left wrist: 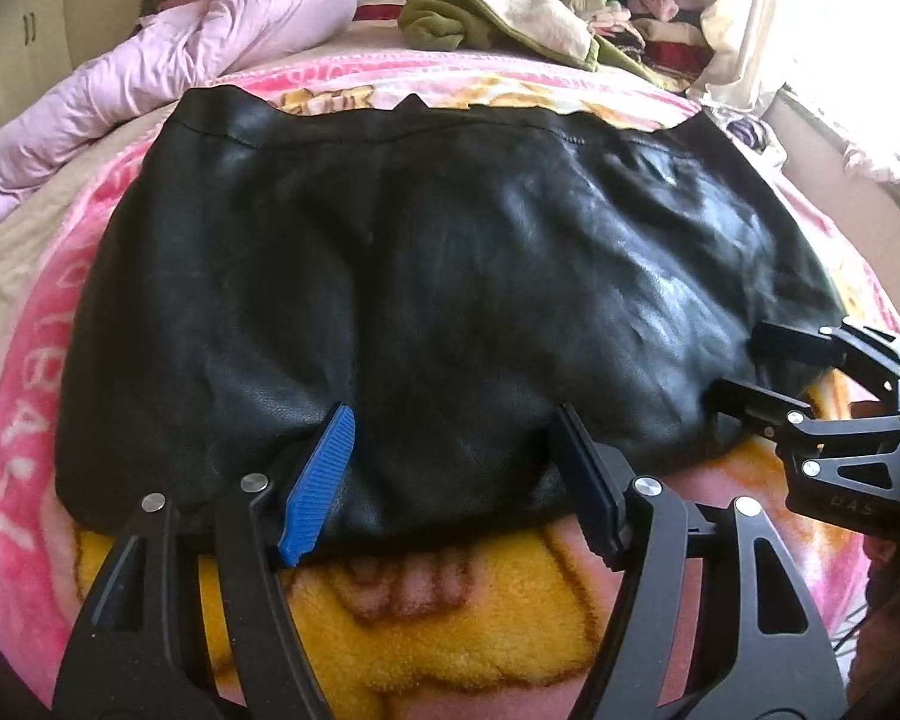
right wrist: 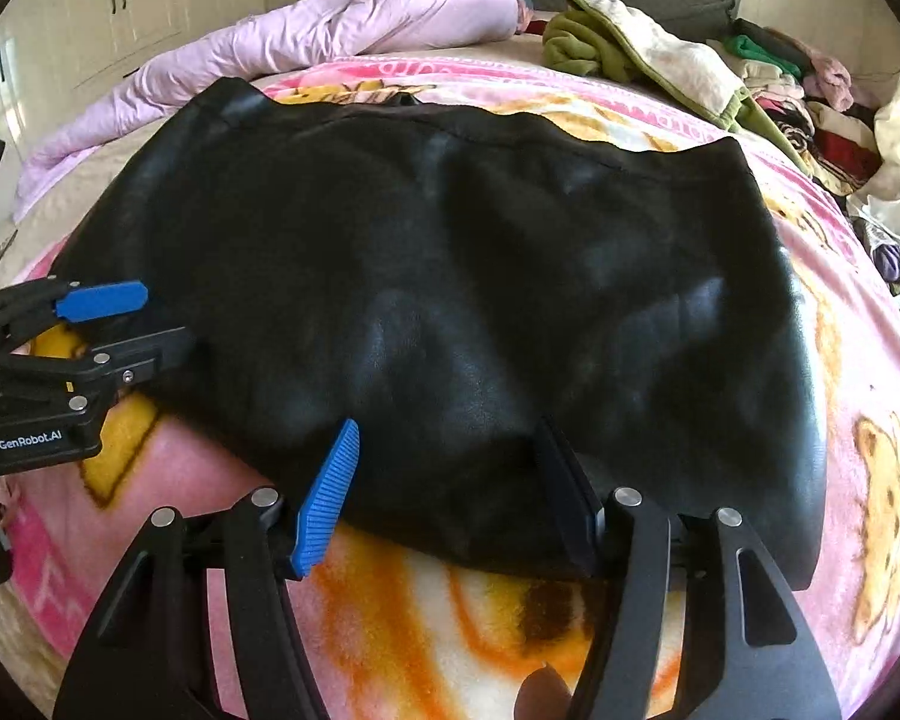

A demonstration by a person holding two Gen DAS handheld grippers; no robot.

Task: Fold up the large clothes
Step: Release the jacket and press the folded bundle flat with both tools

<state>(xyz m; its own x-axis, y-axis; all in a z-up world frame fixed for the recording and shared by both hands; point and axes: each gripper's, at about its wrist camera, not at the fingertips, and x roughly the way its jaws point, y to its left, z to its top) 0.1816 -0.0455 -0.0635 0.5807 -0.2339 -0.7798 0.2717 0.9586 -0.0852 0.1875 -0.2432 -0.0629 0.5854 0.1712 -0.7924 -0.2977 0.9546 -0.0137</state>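
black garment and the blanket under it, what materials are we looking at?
Black garment: likely leather or faux leather; smooth, semi-gloss, with soft highlights and a fine grain near the edge; which one cannot be told. Blanket: looks like plush fleece; fuzzy matte pile, printed in pink and yellow.

Left tool [left wrist: 450, 420], right tool [right wrist: 444, 438] — both angled down, parted.

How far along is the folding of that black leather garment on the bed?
Done: the black garment lies spread flat on the pink blanket. In hand: the left gripper and right gripper sit at its near edge, jaws apart around the leather, not yet pinching. Left: the fold itself, plus the pile of clothes behind.
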